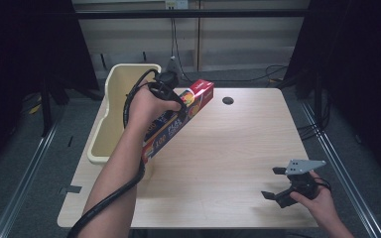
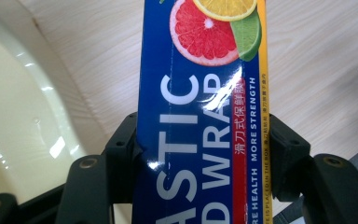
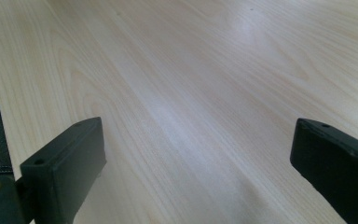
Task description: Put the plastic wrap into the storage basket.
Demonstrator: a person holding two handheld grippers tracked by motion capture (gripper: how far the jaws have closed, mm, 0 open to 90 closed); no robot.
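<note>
The left hand-held gripper [image 2: 200, 154] pinches a long blue-and-red cardboard plastic-wrap box [image 1: 178, 120] printed with citrus, angled diagonally above the surface [image 1: 238, 148]; the right hand-held gripper [image 1: 274, 183] is spread.

Ahead of right gripper [image 1: 279, 183]: bare table [image 1: 238, 148], nothing between its spread jaws.
Between the grippers: open wood.
Left gripper [image 2: 200, 154]: jaws blocked by the plastic wrap box [image 1: 178, 119].
Just left of it: cream tub [image 1: 104, 114] at the table edge.

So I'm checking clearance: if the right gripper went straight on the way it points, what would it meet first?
Probably nothing but the bare wooden table: the open right gripper points low across it, with no object ahead, though depth is hard to judge.
</note>
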